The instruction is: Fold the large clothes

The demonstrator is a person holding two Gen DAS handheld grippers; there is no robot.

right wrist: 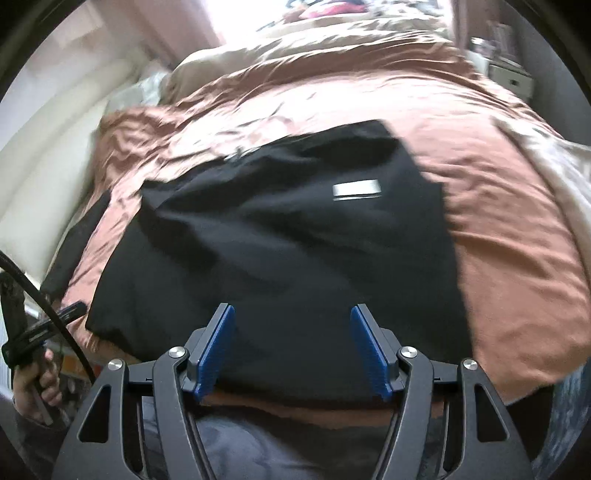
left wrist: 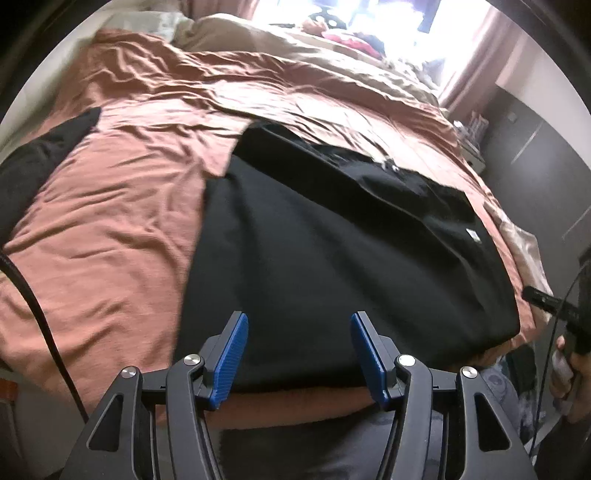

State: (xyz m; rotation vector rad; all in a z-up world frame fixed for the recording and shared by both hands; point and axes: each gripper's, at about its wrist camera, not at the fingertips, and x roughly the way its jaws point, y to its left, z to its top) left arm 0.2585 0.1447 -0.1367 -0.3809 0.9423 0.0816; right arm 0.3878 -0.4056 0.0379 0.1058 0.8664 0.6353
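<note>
A large black garment [left wrist: 332,251] lies partly folded on the rust-coloured bedspread, its near hem along the bed's front edge; a small white label [left wrist: 472,235] shows on its upper layer. In the right wrist view the same black garment [right wrist: 280,251] fills the middle, its white label [right wrist: 356,189] blurred. My left gripper [left wrist: 299,325] hovers above the near hem, open, nothing between its blue pads. My right gripper [right wrist: 291,321] also hangs open over the near hem, its pads bare. Each view catches the other gripper in a hand at its side.
The rust bedspread [left wrist: 110,221] is wrinkled, with beige bedding [left wrist: 229,33] and clutter at the far end under a bright window. A second dark cloth [left wrist: 40,162] lies at the bed's left edge. A dark cabinet [left wrist: 535,155] stands to the right. A black cable [left wrist: 33,306] hangs at left.
</note>
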